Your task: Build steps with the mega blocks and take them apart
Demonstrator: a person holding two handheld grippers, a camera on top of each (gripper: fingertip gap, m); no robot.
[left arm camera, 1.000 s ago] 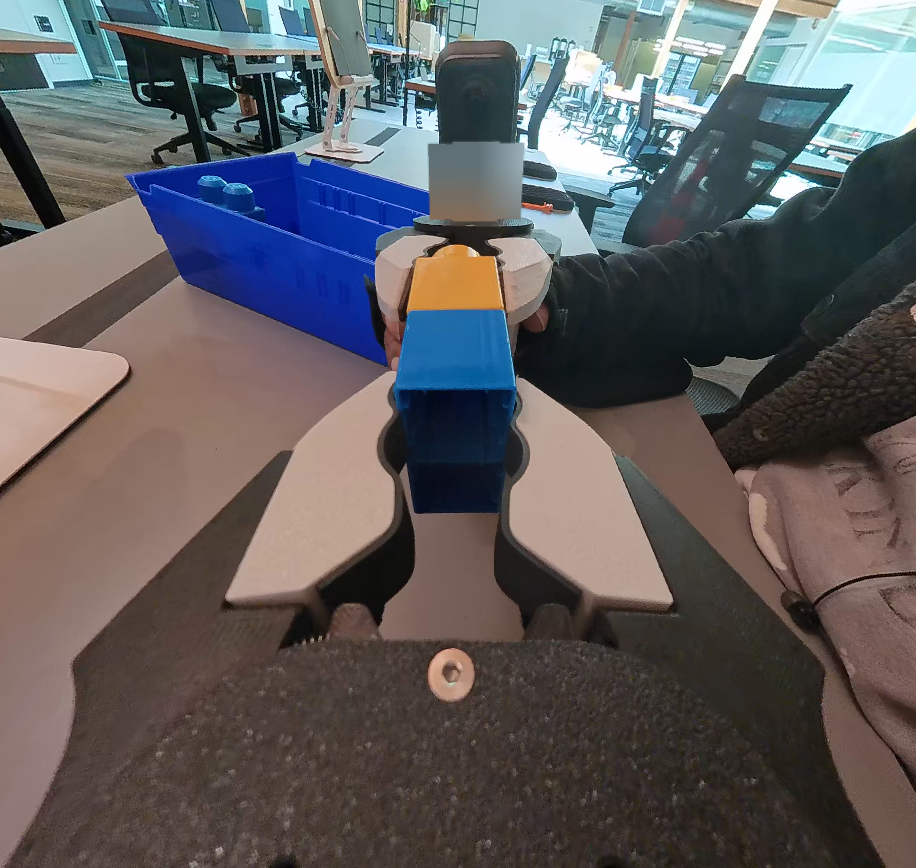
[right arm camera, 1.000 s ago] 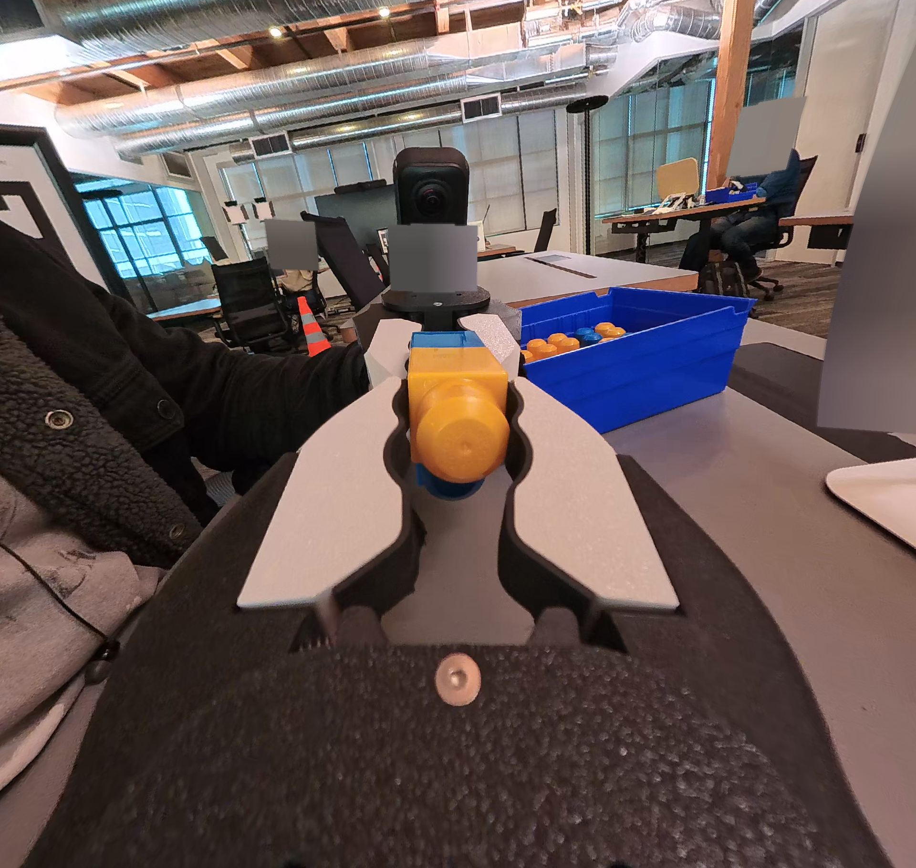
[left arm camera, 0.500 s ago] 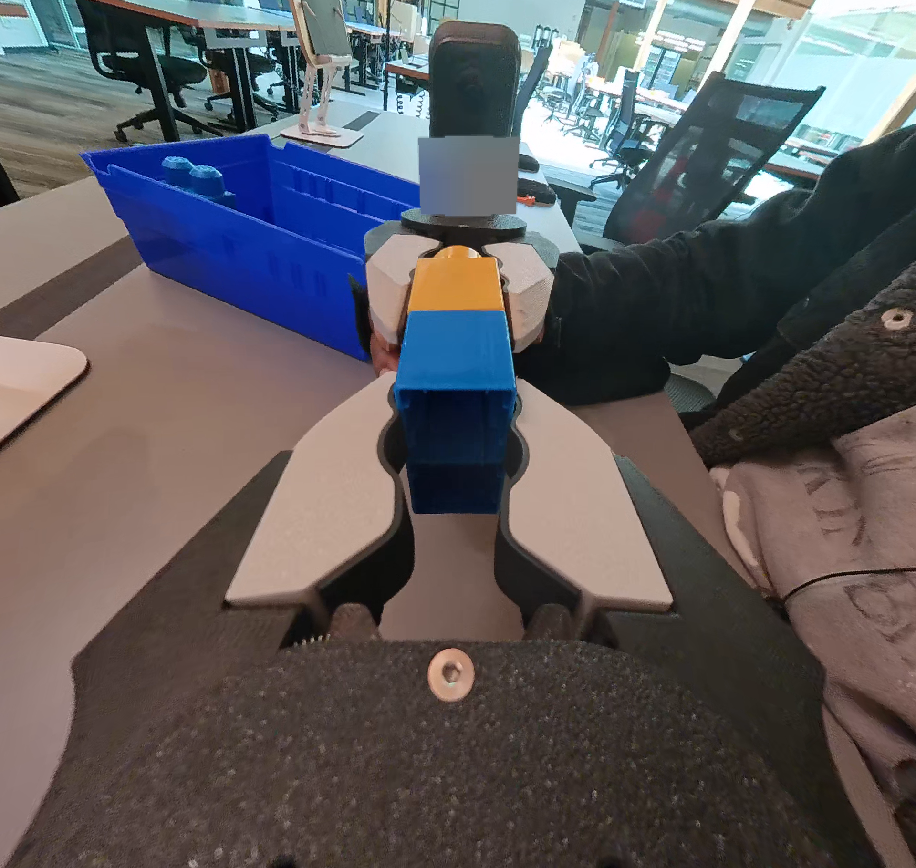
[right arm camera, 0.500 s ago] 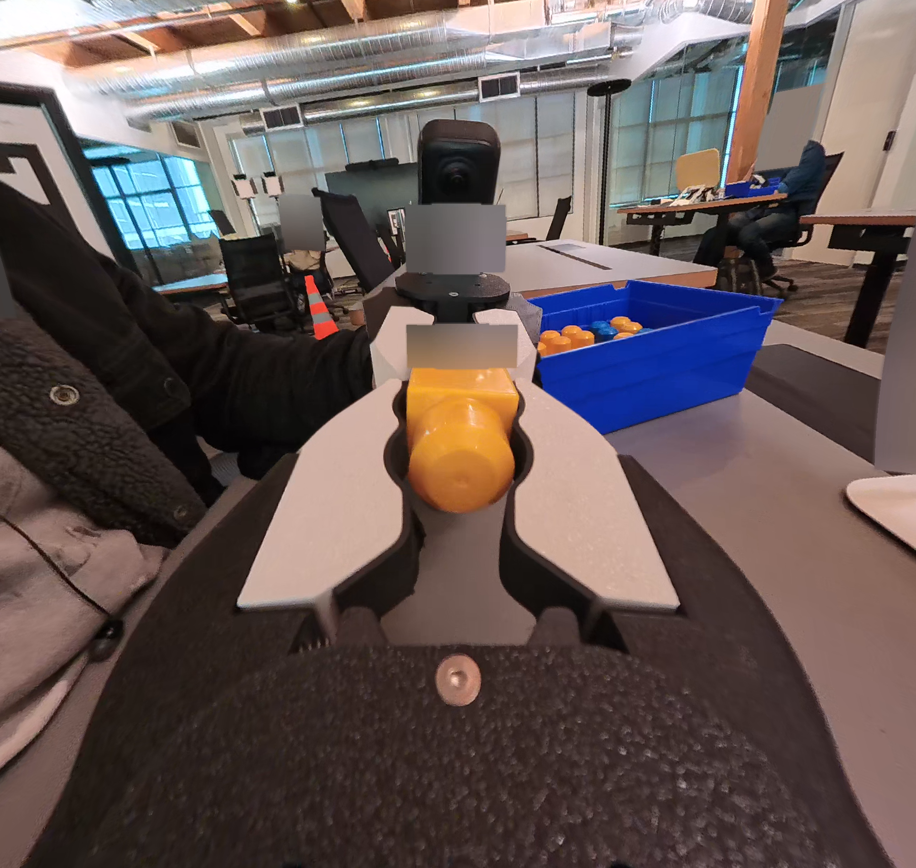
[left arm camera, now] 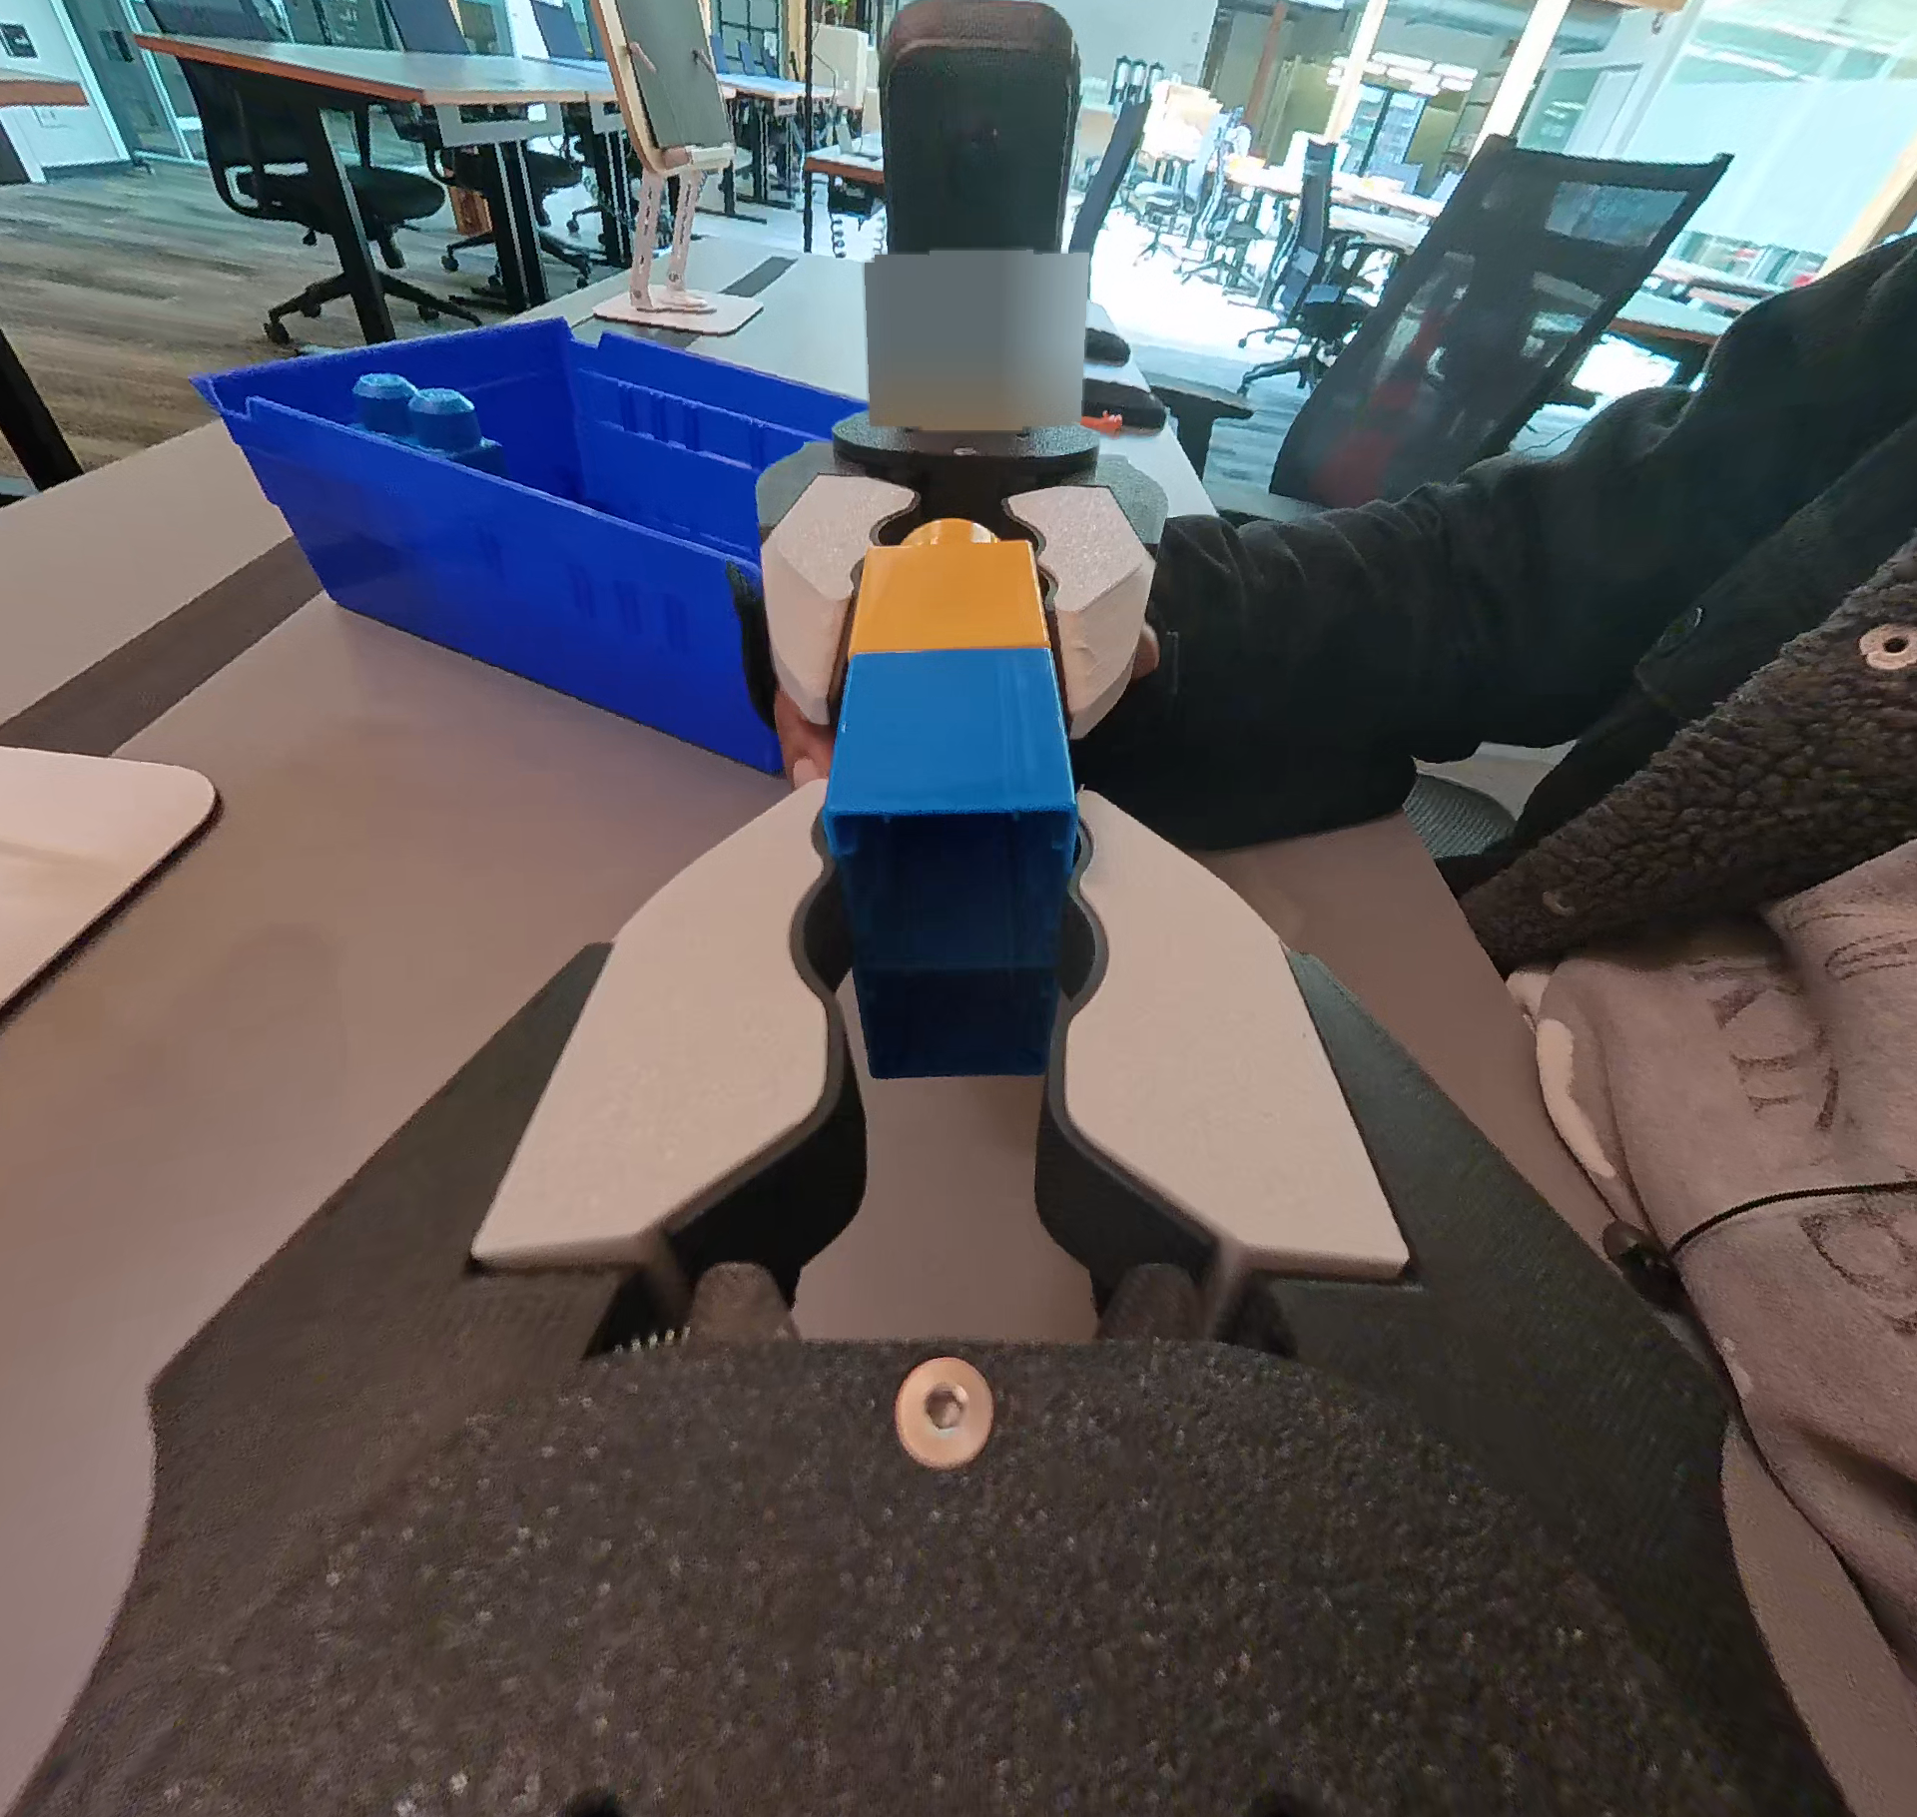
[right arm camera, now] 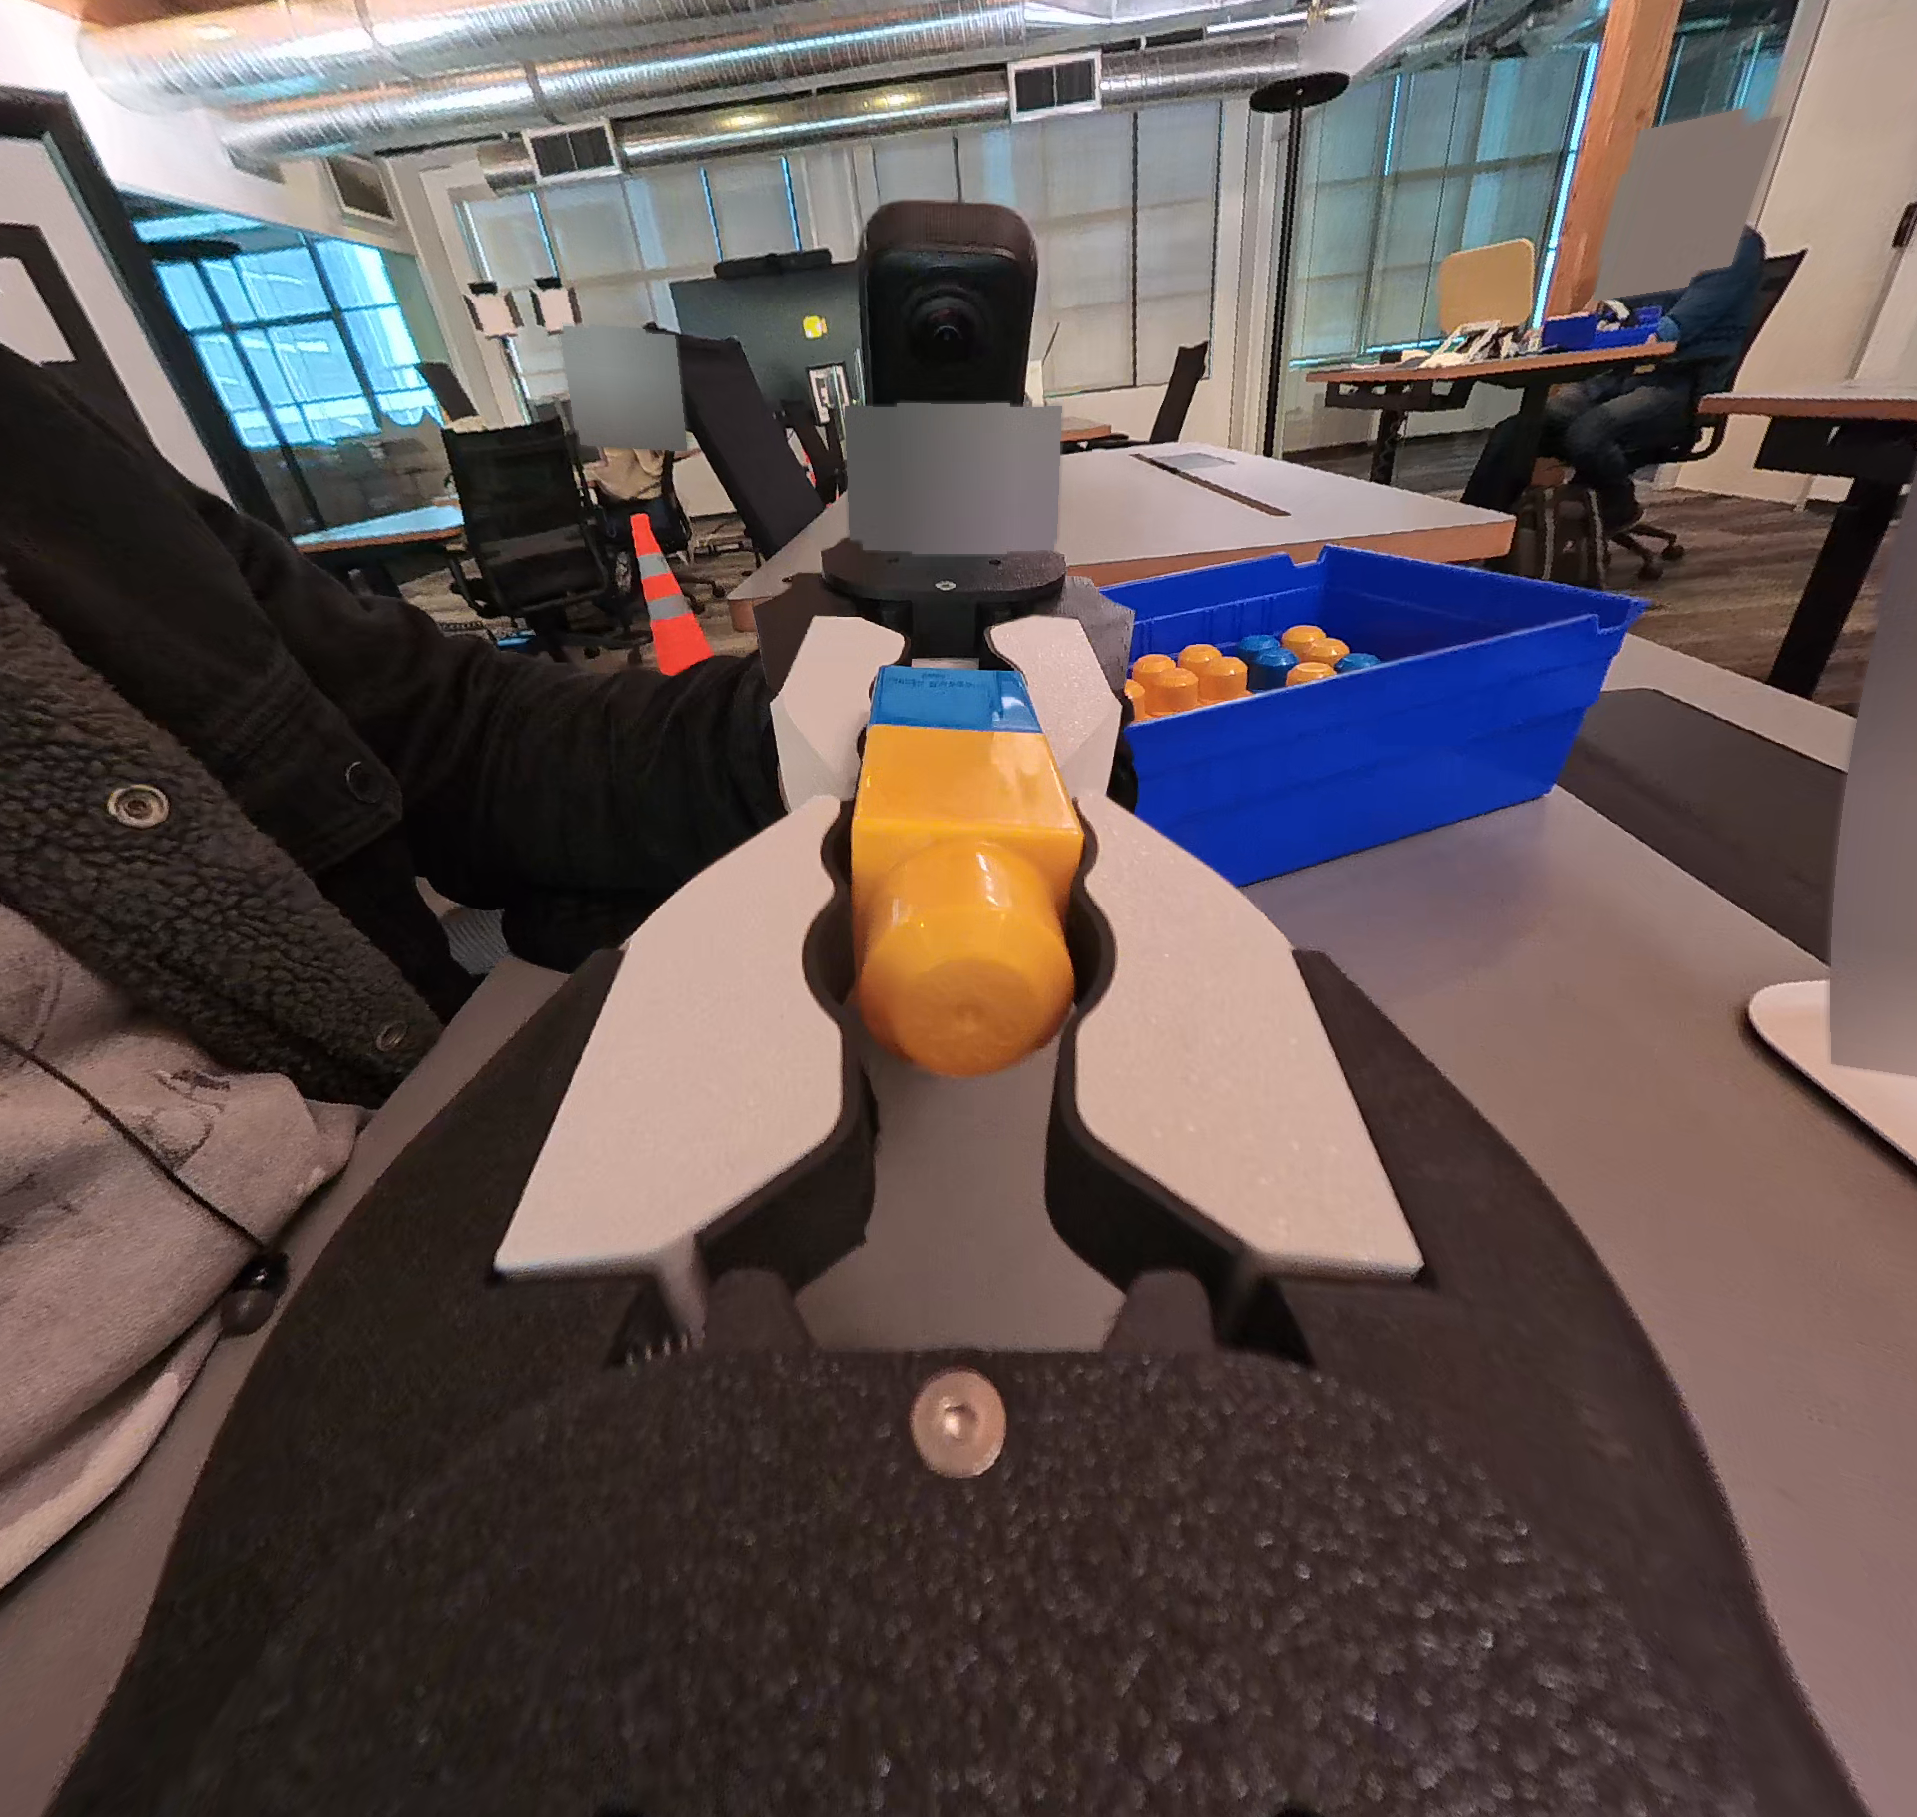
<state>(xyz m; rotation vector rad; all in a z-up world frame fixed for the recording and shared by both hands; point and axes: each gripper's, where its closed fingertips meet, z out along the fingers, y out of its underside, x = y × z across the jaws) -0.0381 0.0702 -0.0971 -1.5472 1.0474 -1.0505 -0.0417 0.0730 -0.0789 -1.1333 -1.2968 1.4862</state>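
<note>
Mega blocks joined end to end, one gripper on each.
Left gripper (left arm camera: 949, 896) jaws clamp the blue block (left arm camera: 952, 834) at frame centre; right gripper (right arm camera: 960, 896) jaws clamp the yellow block (right arm camera: 960, 834), stud toward the camera. Opposed grips probably suit pressing together or pulling apart above the worktop (left arm camera: 363, 886).

Left gripper (left arm camera: 949, 896) clamps blue block (left arm camera: 949, 813), joined end-to-end to orange block (left arm camera: 946, 597) gripped by right gripper (left arm camera: 954, 574) opposite. Blue bin (left arm camera: 498, 543) on table (left arm camera: 363, 886) behind, left.
</note>
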